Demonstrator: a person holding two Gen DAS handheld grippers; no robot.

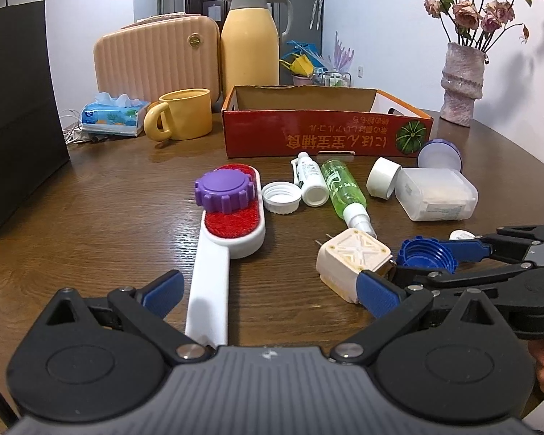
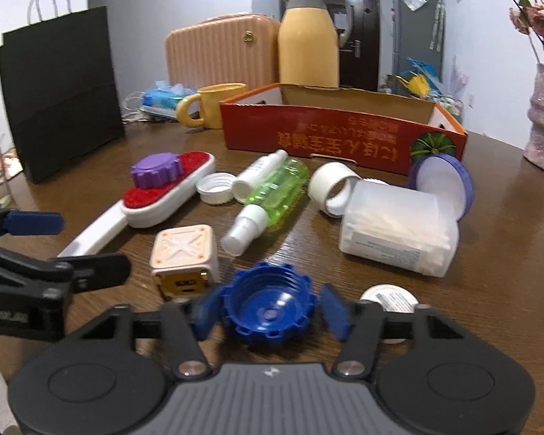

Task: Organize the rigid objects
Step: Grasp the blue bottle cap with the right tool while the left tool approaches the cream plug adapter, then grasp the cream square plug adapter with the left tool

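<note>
My right gripper [image 2: 270, 311] is open, its blue pads on either side of a blue ridged cap [image 2: 270, 308] lying open side up on the table; whether the pads touch it is unclear. The cap also shows in the left wrist view [image 1: 426, 253]. My left gripper [image 1: 272, 291] is open and empty over the white handle of a red lint brush [image 1: 232, 214] with a purple cap [image 1: 225, 190] on it. A cream plug adapter [image 1: 351, 262] sits by its right finger. The red cardboard box [image 1: 326, 134] stands open behind.
On the wooden table lie a white cap [image 1: 281, 195], a white bottle [image 1: 310, 179], a green spray bottle [image 1: 344, 188], a tape roll [image 1: 382, 177], a clear plastic box [image 1: 435, 194] and a purple-rimmed lid [image 1: 440, 154]. A yellow mug [image 1: 183, 114], thermos, suitcase, black bag and vase stand behind.
</note>
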